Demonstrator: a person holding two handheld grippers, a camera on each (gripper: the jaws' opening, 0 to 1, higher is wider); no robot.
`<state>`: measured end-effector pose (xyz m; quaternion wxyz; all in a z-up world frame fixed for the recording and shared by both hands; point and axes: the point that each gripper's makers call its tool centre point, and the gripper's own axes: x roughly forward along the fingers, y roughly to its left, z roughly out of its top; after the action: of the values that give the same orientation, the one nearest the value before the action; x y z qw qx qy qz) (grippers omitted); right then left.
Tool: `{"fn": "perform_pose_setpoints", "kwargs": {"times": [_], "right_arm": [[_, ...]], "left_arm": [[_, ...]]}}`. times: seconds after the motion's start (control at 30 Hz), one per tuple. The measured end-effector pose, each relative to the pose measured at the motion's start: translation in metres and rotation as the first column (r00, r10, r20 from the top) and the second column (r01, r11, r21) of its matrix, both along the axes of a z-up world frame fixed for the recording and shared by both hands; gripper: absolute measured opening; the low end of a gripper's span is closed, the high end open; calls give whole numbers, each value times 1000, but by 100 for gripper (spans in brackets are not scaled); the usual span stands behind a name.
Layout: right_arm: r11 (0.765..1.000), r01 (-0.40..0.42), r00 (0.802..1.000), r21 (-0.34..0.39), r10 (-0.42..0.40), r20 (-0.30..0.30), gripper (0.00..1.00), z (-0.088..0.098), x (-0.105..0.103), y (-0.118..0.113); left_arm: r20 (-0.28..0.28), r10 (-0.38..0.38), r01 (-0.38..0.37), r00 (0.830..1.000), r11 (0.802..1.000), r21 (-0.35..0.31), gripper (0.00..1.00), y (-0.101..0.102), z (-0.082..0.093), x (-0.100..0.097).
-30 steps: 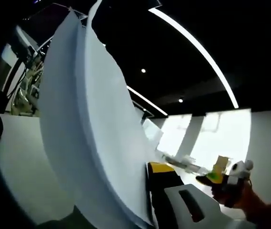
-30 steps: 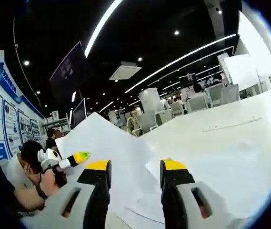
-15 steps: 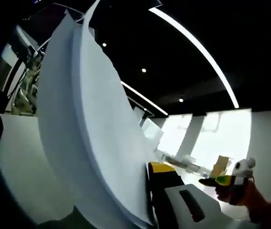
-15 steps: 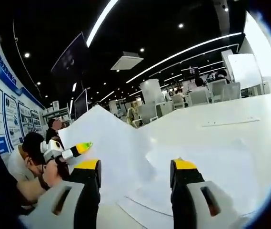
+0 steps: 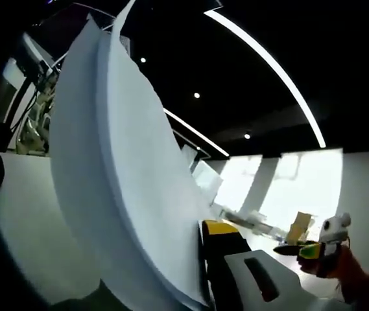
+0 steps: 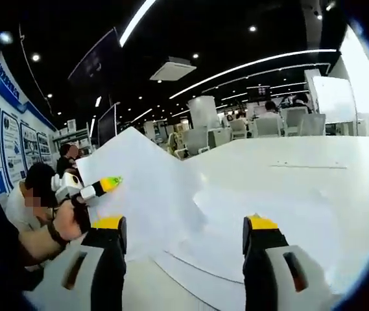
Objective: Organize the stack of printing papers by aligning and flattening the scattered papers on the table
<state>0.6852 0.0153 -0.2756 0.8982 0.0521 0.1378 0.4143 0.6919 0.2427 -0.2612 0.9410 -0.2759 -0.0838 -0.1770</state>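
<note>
White printing-paper stack (image 5: 126,188) is held curved in left gripper (image 5: 200,259); right gripper (image 6: 184,233) jaws, now spread wider, are empty, so alignment's unfinished.

Grey chairs (image 6: 262,126) and a dark monitor (image 6: 95,65) stand beyond the table (image 6: 314,162).

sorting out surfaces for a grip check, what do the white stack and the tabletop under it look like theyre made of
The thick white stack of sheets looks like plain matte printing paper: it bows in a smooth curve and shows a layered edge. The white tabletop looks like smooth laminate or painted board with a faint sheen; which one is unclear.
</note>
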Motion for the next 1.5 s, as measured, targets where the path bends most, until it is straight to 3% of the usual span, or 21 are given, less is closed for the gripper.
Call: {"fn": "perform_pose_setpoints", "kwargs": {"times": [0.33,0.77,1.17,1.5], "right_arm": [[998,2,1000,-62,-2,2,74,-3,1,-2],[997,19,1000,-68,-19,9,80,0,5,-9],[995,15,1000,-99,-17,-14,90,-9,4,-9],[993,15,999,-114,-19,-30,90,-15,3,-12]], "left_arm": [[1,-2,2,1000,1000,-2,9,-1,0,0],[1,-3,3,1000,1000,-4,9,-1,0,1],[-1,-2,2,1000,1000,-10,9,1,0,1],[-1,-2,2,1000,1000,-14,9,1,0,1]]}}
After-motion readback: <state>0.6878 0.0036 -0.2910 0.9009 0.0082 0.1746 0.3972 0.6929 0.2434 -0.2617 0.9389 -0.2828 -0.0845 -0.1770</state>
